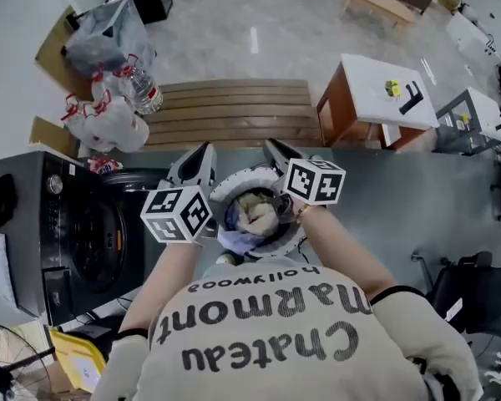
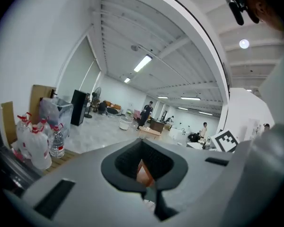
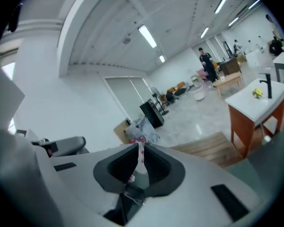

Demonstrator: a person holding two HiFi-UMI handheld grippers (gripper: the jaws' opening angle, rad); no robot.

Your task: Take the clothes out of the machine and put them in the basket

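The black washing machine (image 1: 67,232) stands to the left of and below the left gripper (image 1: 203,153). That gripper is lifted high and has closed to a thin slit with nothing between its jaws. Between the two tools, and beneath them, sits the round white basket (image 1: 232,182). The clothes (image 1: 255,211) lie inside it as a loose, crumpled heap of pale cream fabric over a bluish-white piece. On the far side of the basket is the right gripper (image 1: 274,147), which is raised the same way (marker cube towards us), almost closed and empty.

We judge this to be a pause between loads, with garments dropped and nothing in hand. The next move calls for opening a gripper and reaching down and left into the drum. We cannot tell from here whether any clothes remain inside it.
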